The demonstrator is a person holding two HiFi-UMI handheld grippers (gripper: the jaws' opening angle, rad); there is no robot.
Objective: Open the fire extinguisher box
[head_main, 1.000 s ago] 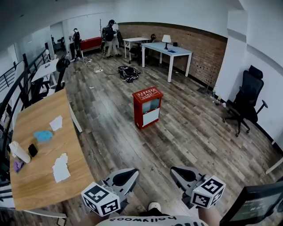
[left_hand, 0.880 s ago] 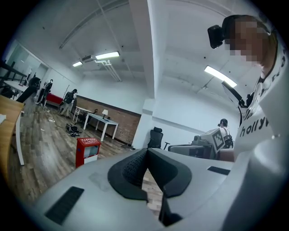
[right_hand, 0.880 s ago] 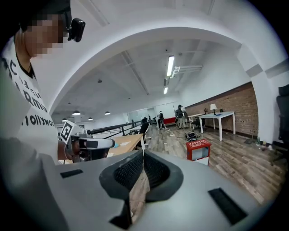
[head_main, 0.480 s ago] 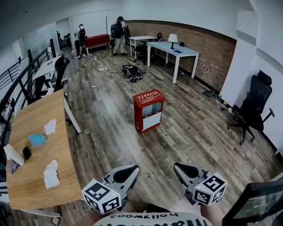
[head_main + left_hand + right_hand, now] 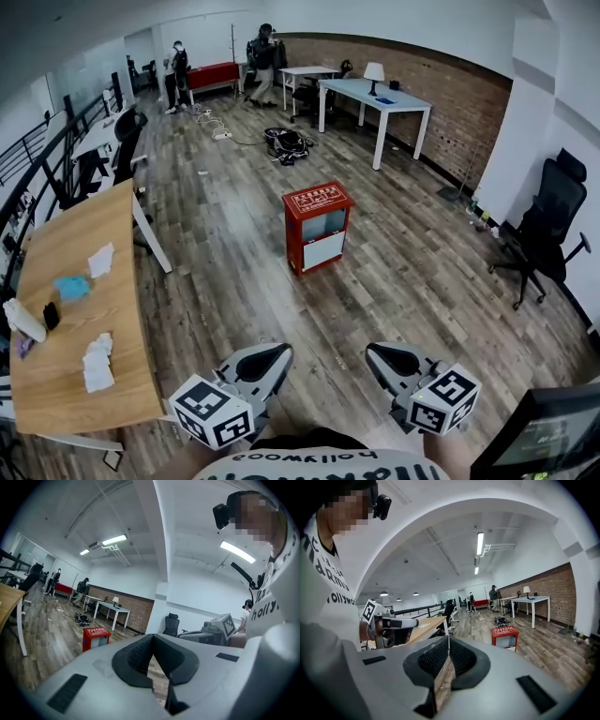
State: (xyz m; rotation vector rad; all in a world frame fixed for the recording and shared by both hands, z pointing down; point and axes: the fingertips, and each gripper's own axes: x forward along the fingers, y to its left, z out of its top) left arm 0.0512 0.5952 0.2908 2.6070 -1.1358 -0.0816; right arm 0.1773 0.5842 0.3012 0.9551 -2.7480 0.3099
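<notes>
Red and upright, the fire extinguisher box (image 5: 318, 228) stood on the plank floor (image 5: 225, 244) well ahead of both my grippers, its front looking closed. My left gripper (image 5: 270, 359) was clenched on nothing, jaws pressed together. My right gripper (image 5: 386, 357) was likewise closed and empty. Just left of my left gripper lay a wooden table (image 5: 66, 281) with papers (image 5: 97, 361). Far beyond the box stood a white table (image 5: 380, 94), and well off to my right gripper's right, a black office chair (image 5: 551, 225).
</notes>
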